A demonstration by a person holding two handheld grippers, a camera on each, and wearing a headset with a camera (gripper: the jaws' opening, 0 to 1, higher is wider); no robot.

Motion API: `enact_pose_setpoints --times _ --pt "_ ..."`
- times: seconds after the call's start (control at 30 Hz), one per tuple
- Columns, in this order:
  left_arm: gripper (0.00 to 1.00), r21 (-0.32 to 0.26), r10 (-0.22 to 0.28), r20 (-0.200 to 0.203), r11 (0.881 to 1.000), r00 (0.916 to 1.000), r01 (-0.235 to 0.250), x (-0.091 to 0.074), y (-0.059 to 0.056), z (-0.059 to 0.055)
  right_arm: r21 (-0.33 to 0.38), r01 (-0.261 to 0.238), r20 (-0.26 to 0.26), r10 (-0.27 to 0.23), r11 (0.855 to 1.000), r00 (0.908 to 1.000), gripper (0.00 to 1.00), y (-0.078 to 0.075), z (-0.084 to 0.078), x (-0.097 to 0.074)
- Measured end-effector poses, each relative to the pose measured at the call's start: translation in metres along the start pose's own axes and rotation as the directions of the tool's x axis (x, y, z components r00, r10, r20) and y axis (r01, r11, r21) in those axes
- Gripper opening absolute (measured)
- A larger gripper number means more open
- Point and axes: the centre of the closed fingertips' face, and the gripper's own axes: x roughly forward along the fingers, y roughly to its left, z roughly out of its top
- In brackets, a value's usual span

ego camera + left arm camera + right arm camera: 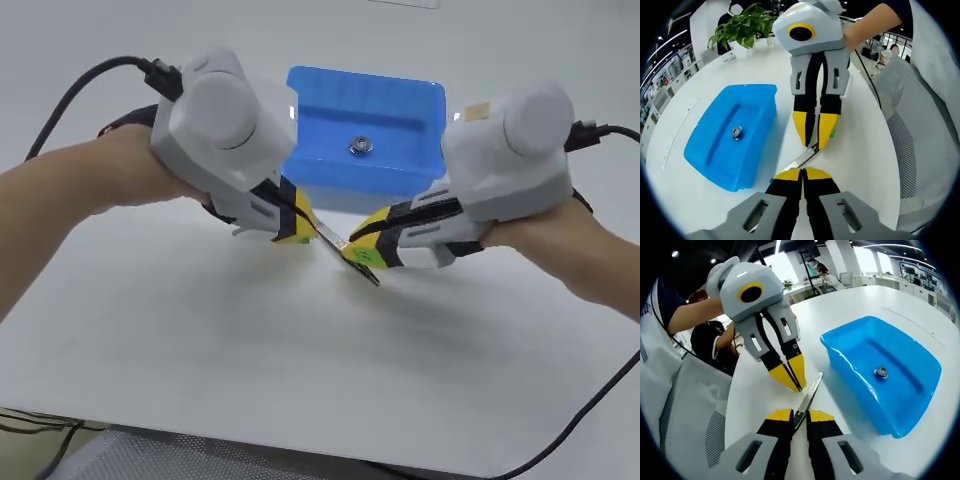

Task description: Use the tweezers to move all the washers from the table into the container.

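One silvery washer [359, 147], blue container [335, 178]

A: What is the container [350, 176] made of?
B: Smooth blue plastic, glossy along the rim. The washer [358, 147] in it is bright metal.
A: And the tweezers [333, 238]?
B: Bare shiny metal. The tabletop [250, 340] is white, smooth and matt.

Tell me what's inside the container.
One washer lies mid-floor in the container. In the head view the left gripper and right gripper cover its near corners; other floor looks bare.
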Motion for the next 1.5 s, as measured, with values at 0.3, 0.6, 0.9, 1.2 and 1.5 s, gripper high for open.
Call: enact_pose_setpoints --times 0.3,0.6,0.9,1.2,1.5 --pt "0.05 -0.001 0.001 0.0 1.0 1.0 -0.001 0.0 0.001 -0.001 0.173 -0.048 0.007 0.047 0.984 0.9989 0.07 0.001 -0.004 0.006" --pt "0.05 0.002 0.02 0.012 1.0 0.9997 -0.02 -0.004 0.005 0.002 -0.231 0.093 -0.067 -0.111 0.969 0.9915 0.07 -0.006 -0.004 -0.008" --pt "0.05 0.009 0.009 0.009 1.0 0.9999 -0.009 -0.002 -0.003 0.004 -0.591 0.056 -0.134 -0.167 0.805 0.9769 0.03 0.006 -0.023 -0.006" --pt "0.05 0.007 0.004 0.004 1.0 1.0 -0.004 -0.003 -0.005 0.004 -0.415 0.106 -0.047 -0.137 0.904 0.9895 0.11 0.001 -0.009 -0.015" --pt "0.05 -0.025 0.025 0.025 0.999 0.9994 -0.024 -0.014 -0.008 0.003 -0.282 0.174 0.023 -0.175 0.944 0.9844 0.16 -0.004 -0.009 -0.037"
